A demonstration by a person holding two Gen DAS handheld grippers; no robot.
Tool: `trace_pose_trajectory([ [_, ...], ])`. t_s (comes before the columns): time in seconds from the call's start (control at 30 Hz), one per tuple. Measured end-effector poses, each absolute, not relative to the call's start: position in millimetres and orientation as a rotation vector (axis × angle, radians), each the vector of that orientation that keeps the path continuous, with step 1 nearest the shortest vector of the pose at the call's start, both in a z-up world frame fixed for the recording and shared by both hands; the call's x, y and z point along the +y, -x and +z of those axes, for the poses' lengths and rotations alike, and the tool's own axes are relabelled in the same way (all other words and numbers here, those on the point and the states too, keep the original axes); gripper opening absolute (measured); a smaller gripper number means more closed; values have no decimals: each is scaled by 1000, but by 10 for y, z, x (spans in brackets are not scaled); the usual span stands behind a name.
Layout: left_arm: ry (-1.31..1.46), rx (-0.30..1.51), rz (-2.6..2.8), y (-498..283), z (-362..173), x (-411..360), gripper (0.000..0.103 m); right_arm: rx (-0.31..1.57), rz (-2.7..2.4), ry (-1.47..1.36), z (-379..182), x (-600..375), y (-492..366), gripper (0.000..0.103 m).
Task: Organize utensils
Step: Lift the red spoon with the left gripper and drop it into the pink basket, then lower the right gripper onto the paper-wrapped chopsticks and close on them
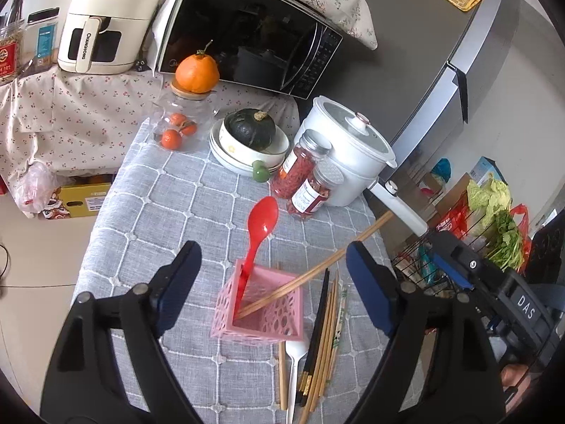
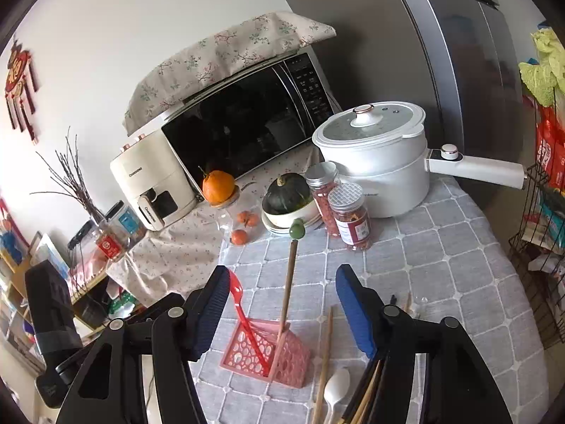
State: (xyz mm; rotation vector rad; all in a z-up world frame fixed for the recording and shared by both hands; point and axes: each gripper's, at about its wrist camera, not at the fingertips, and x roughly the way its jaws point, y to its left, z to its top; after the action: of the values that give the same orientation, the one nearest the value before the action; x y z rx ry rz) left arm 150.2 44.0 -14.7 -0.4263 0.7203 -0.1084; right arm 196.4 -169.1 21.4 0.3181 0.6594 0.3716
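Observation:
A pink perforated holder (image 1: 259, 309) (image 2: 270, 353) stands on the grey checked tablecloth. In it stand a red spoon (image 1: 263, 217) (image 2: 243, 318) and one leaning wooden chopstick (image 1: 317, 268) (image 2: 287, 289). Just right of the holder lie several loose chopsticks (image 1: 325, 335) (image 2: 367, 399), a white plastic spoon (image 1: 295, 353) (image 2: 335, 392) and a single wooden chopstick (image 1: 282, 371) (image 2: 325, 346). My left gripper (image 1: 273, 282) is open, hovering above the holder with nothing between its fingers. My right gripper (image 2: 282, 304) is open too, over the holder, holding nothing.
Behind the holder stand two jars of red dried food (image 1: 303, 173), a white electric pot (image 1: 349, 155) with a long handle, stacked bowls holding a dark squash (image 1: 250, 129), and a glass jar with oranges (image 1: 178, 127). A wire basket of greens (image 1: 494, 233) sits off the table's right edge.

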Motion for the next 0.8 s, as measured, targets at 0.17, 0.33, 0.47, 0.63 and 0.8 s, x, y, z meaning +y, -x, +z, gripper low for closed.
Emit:
trace_pose_trajectory([
  [0.17,336,784,-62,-1397,-238,317,99,702,322,-266,154,-1849,-1891,76],
  [0.33,266,803,-84,-1260,-309,246,102,765,227,-178,-79,-2009,-1884,78],
  [0.47,207,819,-107,-1174,-390,178,102,858,165,-162,-362,-2168,-1946,79],
  [0.63,163,842,-113,-1084,-553,122,102,969,109,-116,-718,-2292,-2038,79],
  [0.8,151,895,-106,-1051,-727,147,102,1072,74,-61,-1059,-2309,-2138,79],
])
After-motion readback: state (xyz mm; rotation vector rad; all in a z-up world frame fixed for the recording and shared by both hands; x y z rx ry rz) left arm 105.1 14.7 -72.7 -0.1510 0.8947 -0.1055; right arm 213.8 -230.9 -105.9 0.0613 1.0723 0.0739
